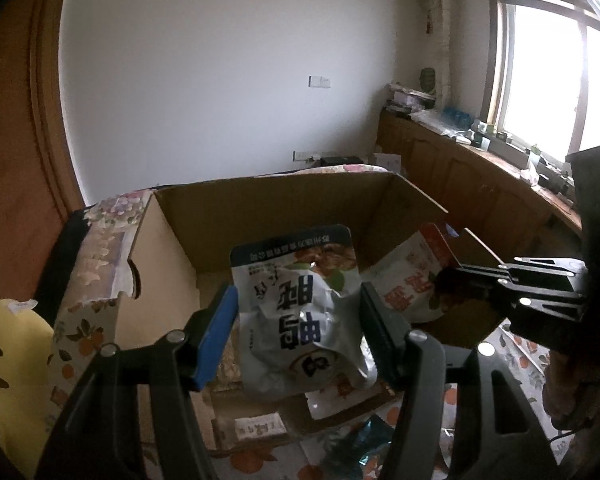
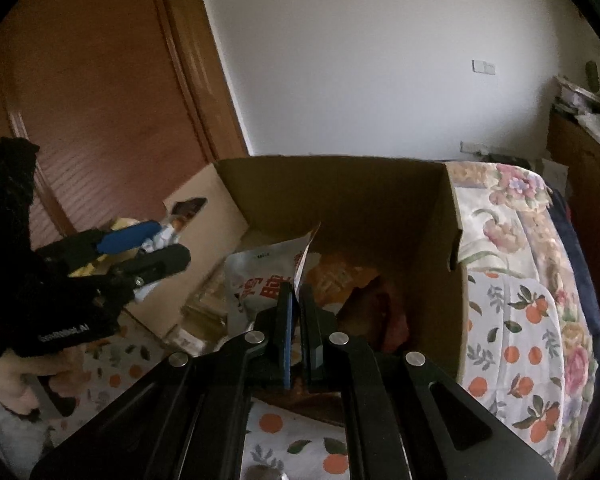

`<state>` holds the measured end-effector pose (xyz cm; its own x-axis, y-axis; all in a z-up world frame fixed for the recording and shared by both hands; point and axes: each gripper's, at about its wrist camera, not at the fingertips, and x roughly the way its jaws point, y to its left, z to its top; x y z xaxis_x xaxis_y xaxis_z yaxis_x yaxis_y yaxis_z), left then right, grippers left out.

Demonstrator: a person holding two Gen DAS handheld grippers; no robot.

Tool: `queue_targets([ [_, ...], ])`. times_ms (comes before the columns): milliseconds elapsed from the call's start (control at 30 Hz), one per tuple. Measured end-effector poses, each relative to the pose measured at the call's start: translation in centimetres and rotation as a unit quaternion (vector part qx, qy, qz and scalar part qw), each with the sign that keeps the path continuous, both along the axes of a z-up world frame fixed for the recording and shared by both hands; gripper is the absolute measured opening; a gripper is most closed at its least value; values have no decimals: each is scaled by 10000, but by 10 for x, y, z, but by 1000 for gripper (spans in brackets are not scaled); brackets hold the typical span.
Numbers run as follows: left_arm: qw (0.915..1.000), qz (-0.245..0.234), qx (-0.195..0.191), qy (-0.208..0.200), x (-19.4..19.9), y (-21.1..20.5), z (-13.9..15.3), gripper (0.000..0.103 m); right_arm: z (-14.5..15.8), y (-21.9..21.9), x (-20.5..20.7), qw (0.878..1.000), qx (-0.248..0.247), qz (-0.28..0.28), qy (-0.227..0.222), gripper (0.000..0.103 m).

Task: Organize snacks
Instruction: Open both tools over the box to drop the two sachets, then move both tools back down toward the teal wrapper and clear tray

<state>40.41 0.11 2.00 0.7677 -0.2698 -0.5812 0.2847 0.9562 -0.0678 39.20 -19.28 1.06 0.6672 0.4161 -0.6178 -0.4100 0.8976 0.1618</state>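
Observation:
An open cardboard box [image 1: 280, 208] [image 2: 340, 200] stands on a flower-patterned cloth. My left gripper [image 1: 298, 290] [image 2: 172, 242] hangs over the box's near side, shut on a crumpled silver pouch [image 1: 300, 312] with dark characters, which fills the gap between the blue pad and the black finger. My right gripper [image 2: 297, 287] [image 1: 444, 280] reaches over the box's right side. Its pads pinch the thin edge of a white pouch with red characters [image 2: 260, 284] [image 1: 408, 280], which hangs down inside the box.
Brownish packs [image 1: 228, 360] and an orange pack [image 2: 340, 276] lie on the box floor. A teal packet [image 1: 364, 440] and a yellow item [image 1: 12, 360] lie on the cloth [image 2: 520, 320] outside. A wooden door [image 2: 100, 80] stands left, a cluttered cabinet [image 1: 480, 184] under the window right.

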Motion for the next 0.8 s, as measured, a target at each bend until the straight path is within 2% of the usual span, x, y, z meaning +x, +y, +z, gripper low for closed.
queue_targets([
  [100, 9999, 52, -67, 72, 4, -1, -2, 62, -5, -1, 1, 9998, 93, 72, 153, 7],
  [233, 9997, 15, -209, 80, -2, -4, -1, 63, -3, -5, -12, 9992, 374, 38, 120, 9],
  [333, 10000, 28, -14, -29, -10, -10, 3, 65, 1, -2, -29, 9996, 293, 54, -17, 12],
  [433, 9997, -60, 112, -214, -27, -15, 9, 66, 4, -6, -49, 9994, 354, 41, -30, 27],
  [467, 9996, -94, 87, -233, -34, -16, 11, 66, 5, -7, -53, 9993, 365, 40, -15, 36],
  [533, 9996, -138, -13, -226, -44, -16, 13, 66, 8, -11, -69, 9996, 294, -4, -40, 40],
  [600, 9995, -184, -126, -231, -58, -12, 12, 66, 8, -14, -80, 9995, 315, 0, 34, 54],
  [800, 9992, -289, -245, -162, -98, -4, -2, 66, 4, -28, -120, 9997, 210, -77, 121, 54],
])
